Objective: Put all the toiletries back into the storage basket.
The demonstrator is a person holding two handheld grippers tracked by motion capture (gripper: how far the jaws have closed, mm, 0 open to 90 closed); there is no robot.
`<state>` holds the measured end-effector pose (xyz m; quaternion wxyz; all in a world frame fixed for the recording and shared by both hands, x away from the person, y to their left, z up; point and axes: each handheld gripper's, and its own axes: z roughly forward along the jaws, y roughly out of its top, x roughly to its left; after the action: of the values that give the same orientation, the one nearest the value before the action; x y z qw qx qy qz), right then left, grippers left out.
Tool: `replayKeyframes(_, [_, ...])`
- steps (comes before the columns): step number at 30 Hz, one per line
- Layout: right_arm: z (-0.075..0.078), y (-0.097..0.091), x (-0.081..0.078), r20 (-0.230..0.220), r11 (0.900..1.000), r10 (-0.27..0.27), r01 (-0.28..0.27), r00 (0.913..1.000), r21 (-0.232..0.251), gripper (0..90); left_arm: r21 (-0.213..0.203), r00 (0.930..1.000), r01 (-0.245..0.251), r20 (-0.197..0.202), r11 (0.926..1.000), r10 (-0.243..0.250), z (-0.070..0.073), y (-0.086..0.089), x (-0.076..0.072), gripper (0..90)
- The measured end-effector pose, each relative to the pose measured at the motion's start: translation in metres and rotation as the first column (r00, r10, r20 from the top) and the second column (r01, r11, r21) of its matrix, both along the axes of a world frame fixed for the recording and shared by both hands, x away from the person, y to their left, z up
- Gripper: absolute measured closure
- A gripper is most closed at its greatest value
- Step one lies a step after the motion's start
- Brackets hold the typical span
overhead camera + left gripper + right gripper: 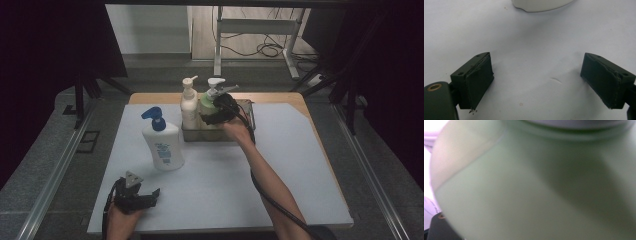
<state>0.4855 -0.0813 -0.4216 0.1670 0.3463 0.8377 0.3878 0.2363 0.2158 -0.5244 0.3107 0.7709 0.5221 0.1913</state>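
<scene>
White paper covers the wooden table (pixel 280 97). At its far side, the right gripper (pixel 216 114) is right up against a pale green pump bottle (pixel 207 102) in a clear tray (pixel 248 120); whether it squeezes, I cannot tell. Near the front edge, the left gripper (pixel 536 75) rests with jaws wide apart.

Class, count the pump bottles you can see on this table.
3: blue-pump bottle standing on the mat; cream bottle and green bottle in the metal basket. Others may be hidden behind.
</scene>
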Motion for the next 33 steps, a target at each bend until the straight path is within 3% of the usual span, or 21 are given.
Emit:
replayKeyframes(16, [-0.004, -0.004, 0.001, 0.019, 0.9994, 0.011, -0.011, 0.9998, 0.031, 11.9, 0.0, 1.0, 0.0, 0.0, 1.0, 0.0, 0.0, 0.0, 0.0, 10.4])
replayKeyframes(23, [0.002, -0.008, -0.006, 0.056, 0.9987, 0.019, -0.021, 0.9983, 0.047, 4.4, 0.0, 1.0, 0.0, 0.0, 1.0, 0.0, 0.0, 0.0, 0.0, 10.4])
replayKeyframes(33, [0.005, -0.027, -0.017, 0.057, 0.9976, 0.038, -0.042, 0.9976, 0.055, 7.8, 0.001, 1.0, 0.0, 0.0, 1.0, 0.0, 0.0, 0.0, 0.0, 10.4])
